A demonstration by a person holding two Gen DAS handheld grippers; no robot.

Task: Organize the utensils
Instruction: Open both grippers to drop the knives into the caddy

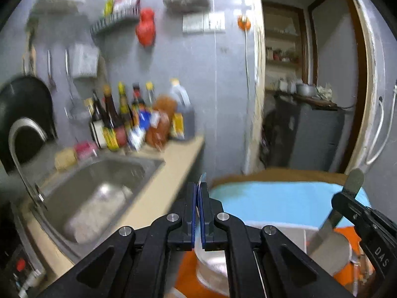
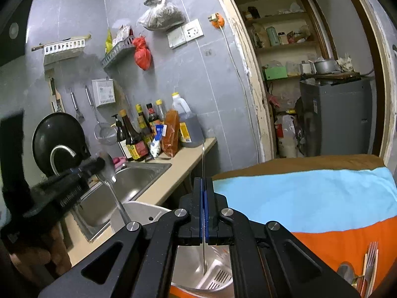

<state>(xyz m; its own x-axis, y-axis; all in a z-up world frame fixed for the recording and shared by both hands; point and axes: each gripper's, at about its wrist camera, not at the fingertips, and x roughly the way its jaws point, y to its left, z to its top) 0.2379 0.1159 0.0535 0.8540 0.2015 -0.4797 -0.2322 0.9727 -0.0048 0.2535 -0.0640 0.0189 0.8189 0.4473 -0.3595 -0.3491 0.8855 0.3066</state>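
My left gripper point(image 1: 198, 188) is shut on a metal spoon point(image 1: 202, 181), seen edge-on between the blue pads; in the right wrist view the same gripper point(image 2: 100, 165) holds the spoon point(image 2: 111, 181) bowl up over a white utensil holder point(image 2: 146, 213). My right gripper point(image 2: 204, 186) is shut on a flat metal knife point(image 2: 203, 164), blade edge-on and handle end down in the holder. In the left wrist view that gripper point(image 1: 347, 196) holds the knife point(image 1: 330, 221) tilted above the holder point(image 1: 213, 268). A fork point(image 2: 371, 263) and other utensils lie on the orange cloth at the lower right.
A steel sink point(image 2: 129, 186) and curved tap point(image 2: 59, 156) lie to the left on a beige counter point(image 2: 178, 171). Sauce bottles point(image 2: 139, 134) stand against the grey tiled wall. A blue, brown and orange cloth point(image 2: 310, 193) covers the table. A doorway with shelves is at the right.
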